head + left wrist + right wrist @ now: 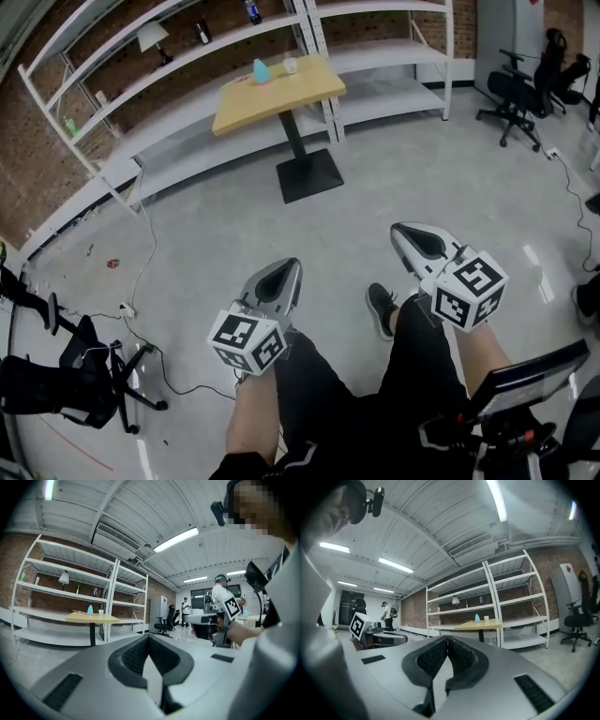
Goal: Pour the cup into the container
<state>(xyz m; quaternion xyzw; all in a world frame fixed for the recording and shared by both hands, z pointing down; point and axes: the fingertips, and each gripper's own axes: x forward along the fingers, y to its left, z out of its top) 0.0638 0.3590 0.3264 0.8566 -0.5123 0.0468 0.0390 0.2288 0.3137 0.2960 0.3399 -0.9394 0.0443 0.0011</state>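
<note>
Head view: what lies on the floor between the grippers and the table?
Nothing: only bare grey floor runs from the left gripper and right gripper to the table, as the head view shows.

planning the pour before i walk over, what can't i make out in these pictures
- Head view: white cup on the table is too small and far to show any contents.
- Blue container beside it: too small to tell if its top is open.
- Both gripper views: the same two show no clearer.
</note>
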